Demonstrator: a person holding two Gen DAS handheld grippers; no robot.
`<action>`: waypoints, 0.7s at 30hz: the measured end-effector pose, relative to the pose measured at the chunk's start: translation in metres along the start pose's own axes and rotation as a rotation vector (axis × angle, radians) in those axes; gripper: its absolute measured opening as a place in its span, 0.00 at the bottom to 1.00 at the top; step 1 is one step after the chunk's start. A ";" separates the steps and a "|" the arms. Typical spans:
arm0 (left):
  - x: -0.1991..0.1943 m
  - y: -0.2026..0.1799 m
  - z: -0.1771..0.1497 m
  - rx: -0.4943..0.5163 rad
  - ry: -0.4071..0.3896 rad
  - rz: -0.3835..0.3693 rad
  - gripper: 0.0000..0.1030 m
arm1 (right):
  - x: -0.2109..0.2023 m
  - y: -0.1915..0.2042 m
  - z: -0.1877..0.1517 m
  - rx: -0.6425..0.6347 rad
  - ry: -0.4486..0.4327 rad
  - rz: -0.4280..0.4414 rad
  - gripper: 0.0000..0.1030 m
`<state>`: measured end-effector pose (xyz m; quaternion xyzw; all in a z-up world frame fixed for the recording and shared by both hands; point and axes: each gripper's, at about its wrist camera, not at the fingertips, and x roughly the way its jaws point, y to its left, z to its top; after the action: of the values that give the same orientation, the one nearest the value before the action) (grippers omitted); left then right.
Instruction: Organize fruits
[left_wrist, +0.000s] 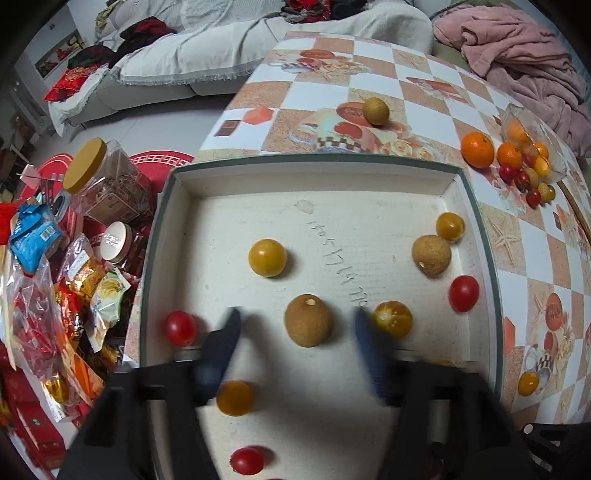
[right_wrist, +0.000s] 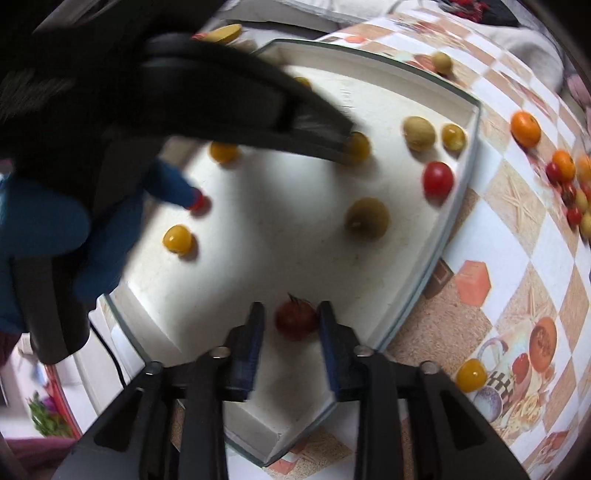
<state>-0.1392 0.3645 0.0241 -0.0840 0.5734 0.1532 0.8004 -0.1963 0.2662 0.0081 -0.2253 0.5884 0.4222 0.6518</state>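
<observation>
Above the white tray (left_wrist: 480, 236) my left gripper (left_wrist: 297, 325) hangs with its jaws wide apart, a brown longan (left_wrist: 307, 320) lying on the tray floor between the blue fingertips (left_wrist: 231, 332) and touching neither; both tips are motion-blurred, so their edges are hard to fix. Beside the outer face of the right tip sits a yellow cherry tomato (left_wrist: 392, 319), partly covered by it. A red cherry tomato (left_wrist: 180, 328) lies just beyond the other tip, and further tray fruit is partly hidden under my gripper body: one yellow piece (left_wrist: 235, 398) and one red piece (left_wrist: 247, 460) near the lower frame edge. My right gripper (right_wrist: 291, 317) is set at the near rim of the same tray (right_wrist: 436, 254), jaws at a narrow spacing, with a dark red tomato (right_wrist: 295, 319) between the pads; contact on either side cannot be confirmed, since shadow and blur mask the gaps. In the right wrist view the left gripper's black body covers the upper left of the tray and cuts off the fruit behind it. On the checkered tablecloth (left_wrist: 413, 92) a lone longan (left_wrist: 375, 111) rests apart, and a pile of oranges and small tomatoes (left_wrist: 517, 166) lies near a clear bag, its contents indistinct.
</observation>
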 end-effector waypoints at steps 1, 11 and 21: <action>-0.003 0.002 -0.001 -0.006 -0.017 0.004 0.73 | 0.000 0.003 0.000 -0.010 0.000 0.000 0.49; -0.025 0.015 -0.005 -0.050 0.012 -0.008 0.73 | -0.039 0.011 0.001 -0.032 -0.005 0.017 0.88; -0.080 0.038 -0.026 -0.037 0.031 0.006 0.99 | -0.085 -0.016 -0.005 0.150 0.027 -0.012 1.00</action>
<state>-0.1991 0.3797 0.0928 -0.0995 0.5831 0.1648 0.7892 -0.1821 0.2289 0.0854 -0.1850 0.6256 0.3701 0.6614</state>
